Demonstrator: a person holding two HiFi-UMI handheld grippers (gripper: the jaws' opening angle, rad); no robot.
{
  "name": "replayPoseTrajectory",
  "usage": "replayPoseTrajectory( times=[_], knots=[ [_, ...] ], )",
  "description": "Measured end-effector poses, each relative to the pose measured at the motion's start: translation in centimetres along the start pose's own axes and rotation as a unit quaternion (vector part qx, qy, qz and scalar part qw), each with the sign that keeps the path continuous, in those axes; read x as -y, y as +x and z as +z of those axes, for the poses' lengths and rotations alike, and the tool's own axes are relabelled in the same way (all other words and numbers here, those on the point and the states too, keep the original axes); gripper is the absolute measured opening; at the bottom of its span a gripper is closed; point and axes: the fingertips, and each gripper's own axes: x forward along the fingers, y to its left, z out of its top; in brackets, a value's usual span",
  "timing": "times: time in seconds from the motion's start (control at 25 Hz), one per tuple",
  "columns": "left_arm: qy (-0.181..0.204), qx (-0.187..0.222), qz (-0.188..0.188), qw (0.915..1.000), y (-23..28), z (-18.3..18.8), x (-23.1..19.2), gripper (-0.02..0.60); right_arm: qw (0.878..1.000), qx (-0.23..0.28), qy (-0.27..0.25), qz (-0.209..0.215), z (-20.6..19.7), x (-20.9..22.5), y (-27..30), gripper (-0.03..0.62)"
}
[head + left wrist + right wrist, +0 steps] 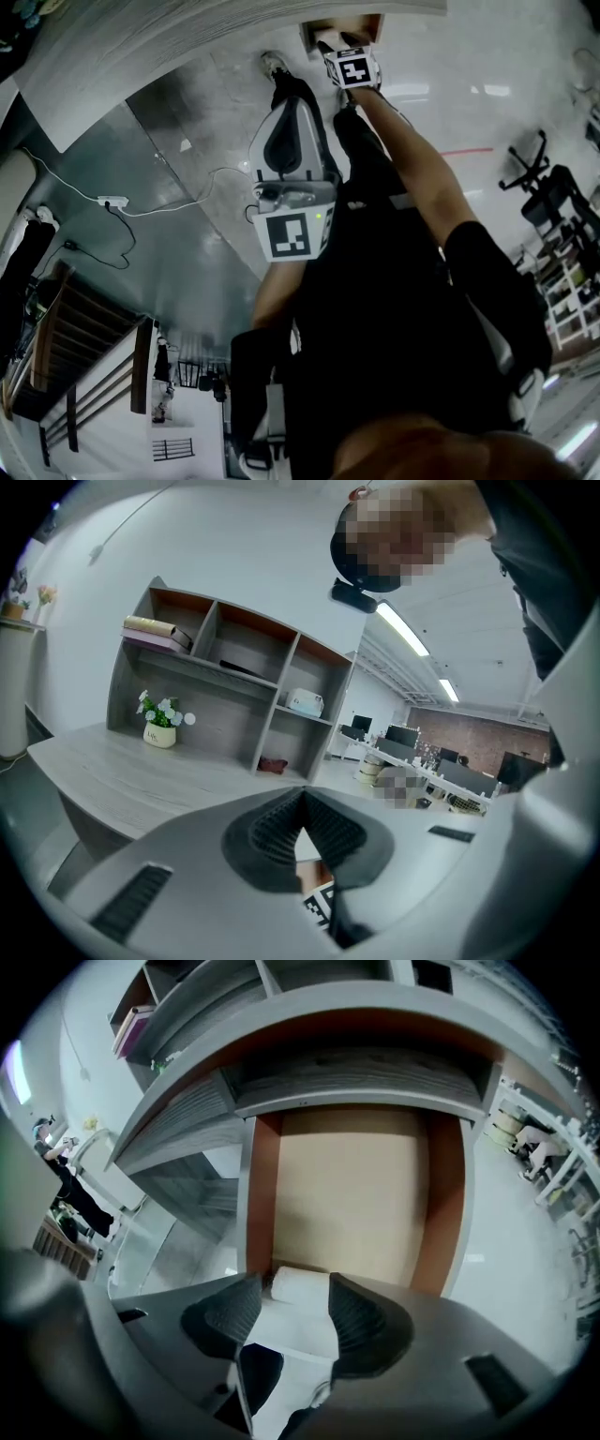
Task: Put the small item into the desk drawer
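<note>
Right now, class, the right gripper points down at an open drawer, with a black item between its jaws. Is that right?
Not quite: the item is white, not black. The right gripper view shows the right gripper pointing down at the open drawer, with a white item between its jaws.

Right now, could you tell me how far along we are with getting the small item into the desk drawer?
Done: the drawer is pulled open. In hand: the white item sits between the right gripper's parted jaws at the drawer's near end; whether the pads press on it is unclear. The left gripper is shut and empty. Left: let go if needed, withdraw, probably close the drawer.
</note>
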Motion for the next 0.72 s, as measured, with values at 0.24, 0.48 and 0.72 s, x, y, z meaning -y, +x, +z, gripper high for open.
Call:
replayPoseTrajectory(
  times=[0.24, 0.48, 0.72],
  knots=[
    [0.017, 0.005, 0.007, 0.9998, -1.6, 1.0, 0.8, -0.003, 1.0, 0.001, 0.009, 0.017, 0.6, -1.5, -2.7, 0.133],
    [0.022, 0.02, 0.009, 0.9995, -2.7, 2.0, 2.2, -0.003, 1.0, -0.003, 0.018, 0.019, 0.2, -1.3, -4.8, 0.037],
    [0.04, 0.031, 0.006, 0.9987, -4.5, 2.7, 4.0, -0.003, 0.999, 0.004, 0.026, 0.033, 0.3, -1.6, -7.7, 0.0]
  ],
)
